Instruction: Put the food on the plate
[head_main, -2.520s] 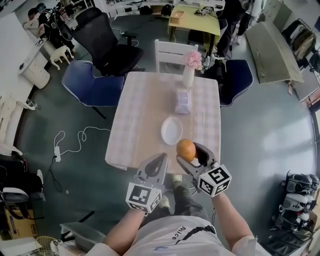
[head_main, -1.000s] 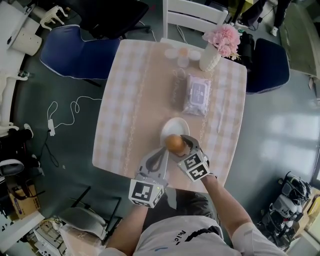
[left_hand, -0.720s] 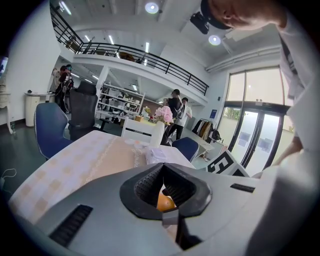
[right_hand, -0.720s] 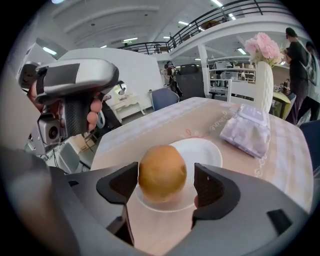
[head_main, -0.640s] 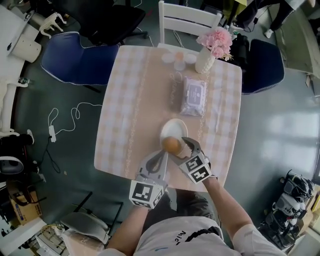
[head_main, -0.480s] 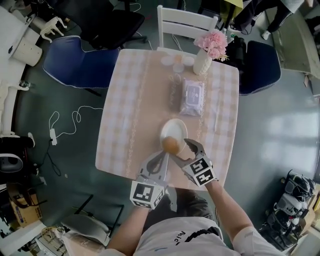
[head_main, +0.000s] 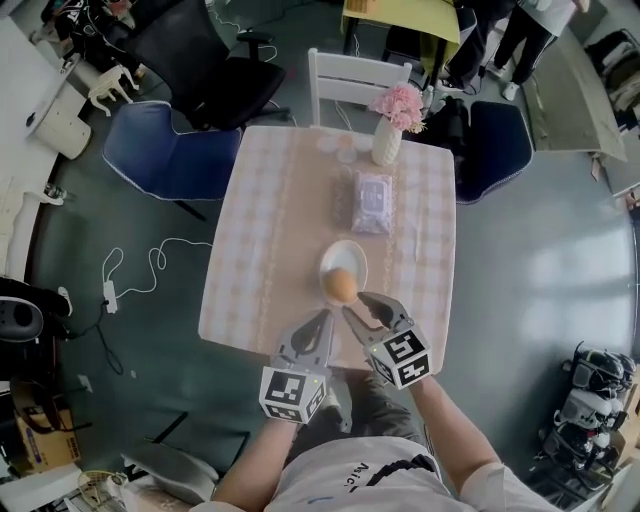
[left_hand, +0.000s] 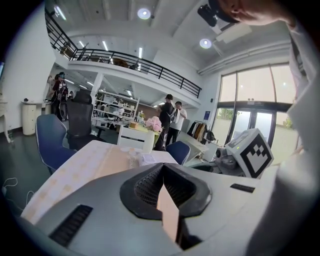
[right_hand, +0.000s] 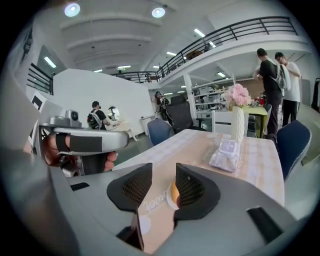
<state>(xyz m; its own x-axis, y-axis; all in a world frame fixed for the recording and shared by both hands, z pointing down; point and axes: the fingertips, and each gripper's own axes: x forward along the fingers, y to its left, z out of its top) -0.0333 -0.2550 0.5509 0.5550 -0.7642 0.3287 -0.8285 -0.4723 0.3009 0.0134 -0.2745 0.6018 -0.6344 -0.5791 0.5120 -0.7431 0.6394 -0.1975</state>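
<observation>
An orange (head_main: 340, 285) rests on the near side of a white plate (head_main: 349, 254) on the checked table (head_main: 265, 230). My right gripper (head_main: 353, 309) hovers just short of the orange, apart from it, over the table's near edge. Its jaws are closing with nothing between them. In the right gripper view the right gripper (right_hand: 163, 181) shows a gap, and a sliver of the orange (right_hand: 172, 193) peeks out beyond the right jaw. My left gripper (head_main: 322, 322) is beside it to the left, empty. In its own view the left gripper (left_hand: 162, 171) has its tips touching.
A pack of wipes (head_main: 371, 188) lies past the plate. A white vase of pink flowers (head_main: 388, 140) and small cups (head_main: 340, 147) stand at the far edge. A white chair (head_main: 355, 75) and two blue chairs (head_main: 165, 155) (head_main: 497, 140) surround the table.
The right gripper held the orange over the plate, then let it go and drew back toward me. The orange now lies on the plate. The left gripper kept its place.
</observation>
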